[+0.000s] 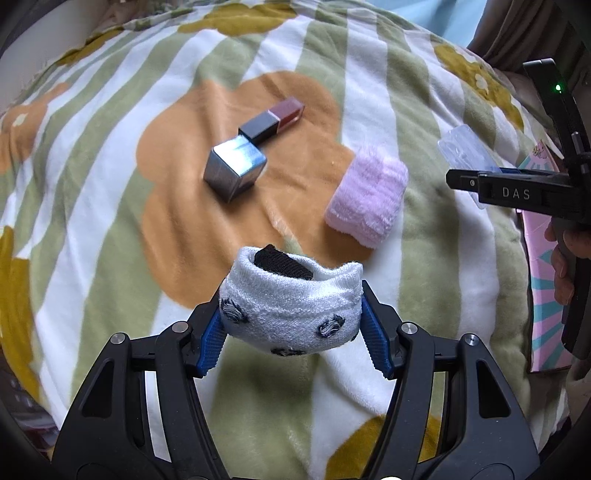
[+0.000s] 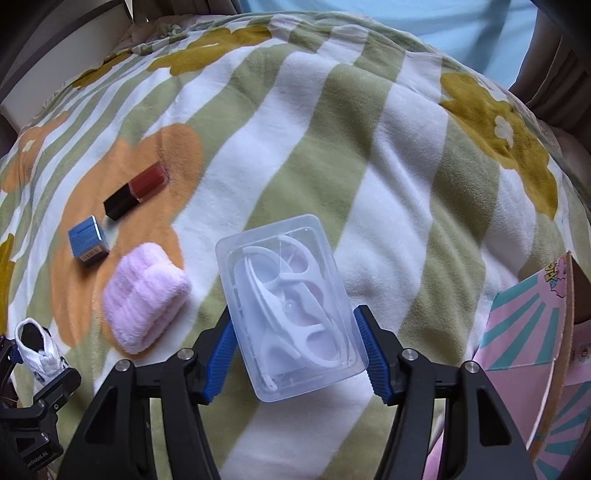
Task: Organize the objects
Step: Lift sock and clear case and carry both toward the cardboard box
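My left gripper (image 1: 291, 325) is shut on a rolled white sock with dark spots (image 1: 291, 310), held above the blanket; the sock also shows in the right wrist view (image 2: 38, 350). My right gripper (image 2: 295, 350) is shut on a clear plastic box of white floss picks (image 2: 291, 306); the box edge shows in the left wrist view (image 1: 461, 147). On the blanket lie a rolled pink sock (image 1: 367, 195) (image 2: 144, 295), a small silver-blue box (image 1: 234, 168) (image 2: 88, 240), and a black and red lipstick (image 1: 273, 120) (image 2: 135, 192).
A floral striped blanket (image 1: 110, 184) (image 2: 369, 166) covers the bed. A pink and teal cardboard box (image 2: 535, 332) (image 1: 546, 295) stands open at the right edge. A light blue cloth (image 2: 406, 22) lies at the far side.
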{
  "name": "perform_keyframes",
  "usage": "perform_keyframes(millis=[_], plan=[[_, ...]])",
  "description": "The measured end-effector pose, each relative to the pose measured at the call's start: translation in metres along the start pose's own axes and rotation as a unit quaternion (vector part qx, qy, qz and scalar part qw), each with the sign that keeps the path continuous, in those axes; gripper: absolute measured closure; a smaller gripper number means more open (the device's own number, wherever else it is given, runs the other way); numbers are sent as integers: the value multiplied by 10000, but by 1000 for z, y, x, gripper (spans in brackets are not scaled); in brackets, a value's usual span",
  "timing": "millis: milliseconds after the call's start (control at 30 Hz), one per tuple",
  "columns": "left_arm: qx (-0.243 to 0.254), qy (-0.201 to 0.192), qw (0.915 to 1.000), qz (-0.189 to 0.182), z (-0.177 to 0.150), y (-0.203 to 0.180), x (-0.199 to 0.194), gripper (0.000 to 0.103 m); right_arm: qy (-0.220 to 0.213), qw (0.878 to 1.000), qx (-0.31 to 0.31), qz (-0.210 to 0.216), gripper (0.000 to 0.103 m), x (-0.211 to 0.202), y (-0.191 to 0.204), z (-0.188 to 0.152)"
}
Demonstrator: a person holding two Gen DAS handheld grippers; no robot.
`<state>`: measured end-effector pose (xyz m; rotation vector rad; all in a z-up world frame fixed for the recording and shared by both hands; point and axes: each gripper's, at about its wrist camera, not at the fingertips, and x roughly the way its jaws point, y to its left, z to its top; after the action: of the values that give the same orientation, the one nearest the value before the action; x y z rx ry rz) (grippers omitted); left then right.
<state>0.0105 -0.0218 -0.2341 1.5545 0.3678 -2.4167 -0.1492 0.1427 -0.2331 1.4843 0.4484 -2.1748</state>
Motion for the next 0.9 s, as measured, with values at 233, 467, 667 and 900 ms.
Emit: perform_keyframes(millis=[233, 467, 667, 900], plan=[[97, -157, 9998, -62, 22, 6, -33, 42, -143, 9999, 64, 65, 45, -43, 24, 5], [191, -242, 9991, -282, 56, 11, -74, 42, -301, 9988, 368, 107, 45, -95, 44, 20], [378, -356, 9976, -466, 91, 10, -115, 42, -402, 9954, 867, 74, 45, -150, 52, 16], [897, -388, 9941, -471, 112, 1, -148, 42, -511, 9909, 1244, -84, 45, -199, 67, 2]])
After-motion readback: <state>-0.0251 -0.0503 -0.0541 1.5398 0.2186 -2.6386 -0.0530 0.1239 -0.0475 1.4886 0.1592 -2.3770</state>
